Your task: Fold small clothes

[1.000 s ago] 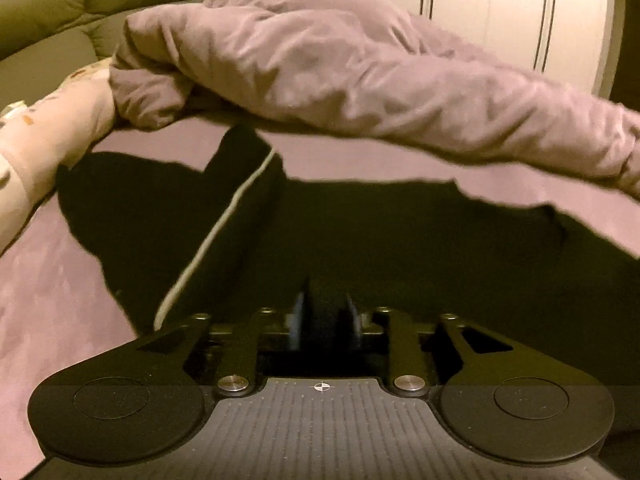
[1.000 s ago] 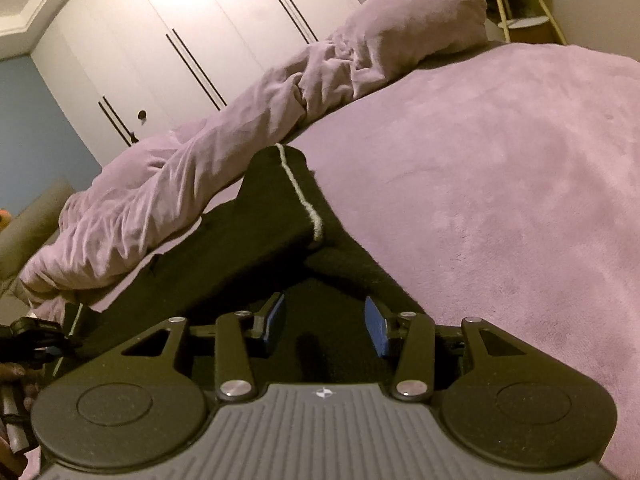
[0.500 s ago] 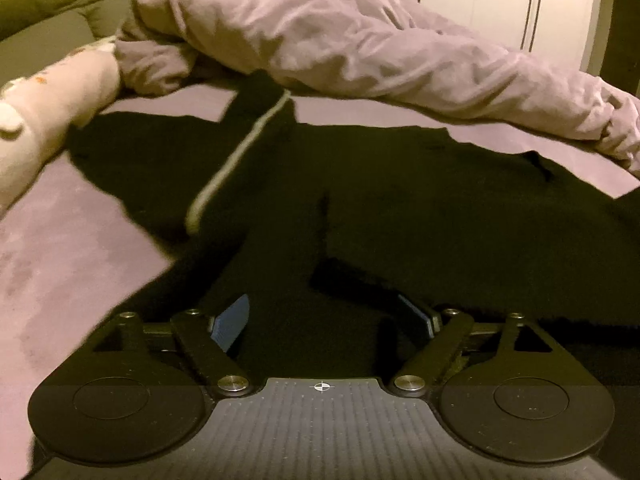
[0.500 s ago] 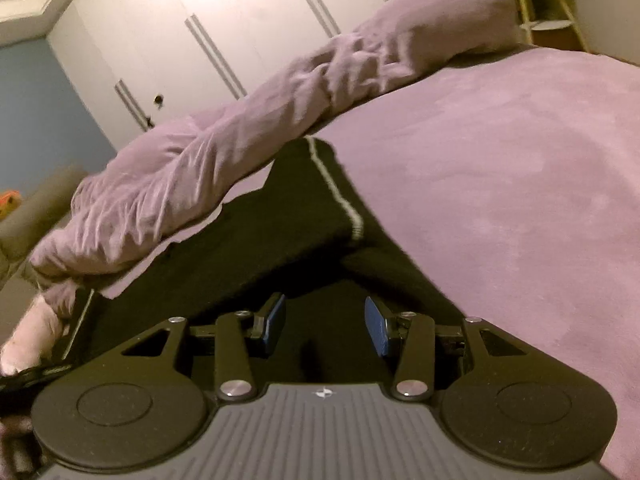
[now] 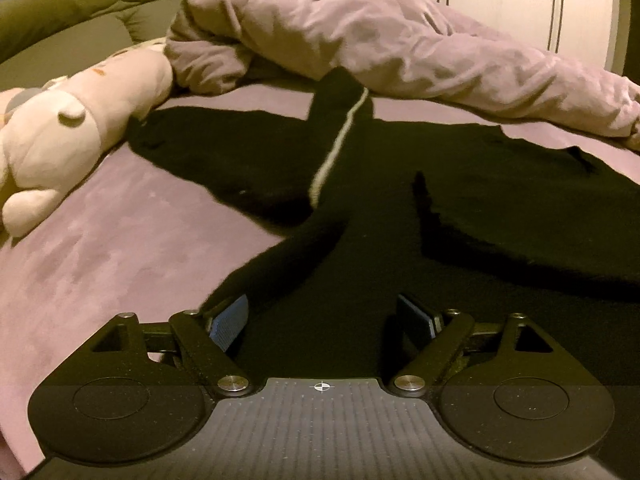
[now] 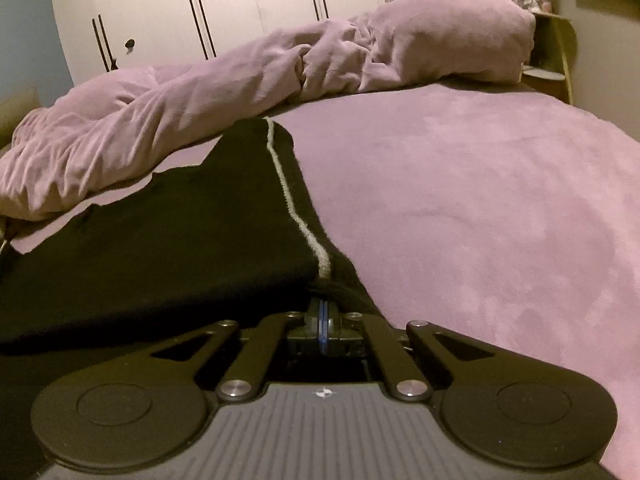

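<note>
**So, black garment pinched on one side only**

The black garment (image 5: pixel 460 208) is spread on the purple bed (image 6: pixel 460 200). The right gripper (image 6: pixel 322 322) is clamped shut on its near edge; the left gripper (image 5: pixel 326 322) is spread wide above the cloth, nothing held. If only one side gets lifted, the fold could be dragged crooked — thin fabric slips. A second ago the left was nearly closed and the right half open.

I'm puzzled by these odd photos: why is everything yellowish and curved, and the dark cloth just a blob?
Left wrist view: dim warm light, fisheye bend, black garment swallows detail, plush toy slightly blurred. Right wrist view: same cast, wardrobe glares pale.
</note>
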The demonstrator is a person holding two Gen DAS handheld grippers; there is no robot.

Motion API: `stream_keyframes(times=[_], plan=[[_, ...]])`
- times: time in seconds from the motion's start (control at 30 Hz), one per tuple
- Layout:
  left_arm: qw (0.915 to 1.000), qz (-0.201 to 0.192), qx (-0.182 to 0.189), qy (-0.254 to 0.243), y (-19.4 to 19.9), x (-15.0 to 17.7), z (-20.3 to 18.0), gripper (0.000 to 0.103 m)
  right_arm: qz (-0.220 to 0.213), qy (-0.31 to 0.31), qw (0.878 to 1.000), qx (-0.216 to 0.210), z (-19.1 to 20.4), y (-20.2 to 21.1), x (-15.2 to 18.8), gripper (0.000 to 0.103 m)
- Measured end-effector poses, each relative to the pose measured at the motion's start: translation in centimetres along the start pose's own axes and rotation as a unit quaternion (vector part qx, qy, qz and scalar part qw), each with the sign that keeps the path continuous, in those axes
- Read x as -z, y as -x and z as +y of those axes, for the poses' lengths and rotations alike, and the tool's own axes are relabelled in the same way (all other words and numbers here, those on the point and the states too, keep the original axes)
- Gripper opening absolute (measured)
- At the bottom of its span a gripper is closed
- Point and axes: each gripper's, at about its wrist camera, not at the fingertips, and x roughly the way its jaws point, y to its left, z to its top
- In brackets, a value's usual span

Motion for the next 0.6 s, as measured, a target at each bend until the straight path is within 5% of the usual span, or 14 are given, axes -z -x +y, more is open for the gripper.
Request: stream_keyframes(times=[0.27,0.6], plan=[[0.9958,-0.007,-0.013,0.091,-2.6,-3.6,7.5,0.092,-0.028,-0.006,1.0,-0.003,1.0,6.8,5.6,0.016],[0.9677,0.004,0.006,0.252,-13.3,-10.3,19.2,0.095,-0.055,0.032,0.998,0.028,3.7,9.2,7.9,0.042]])
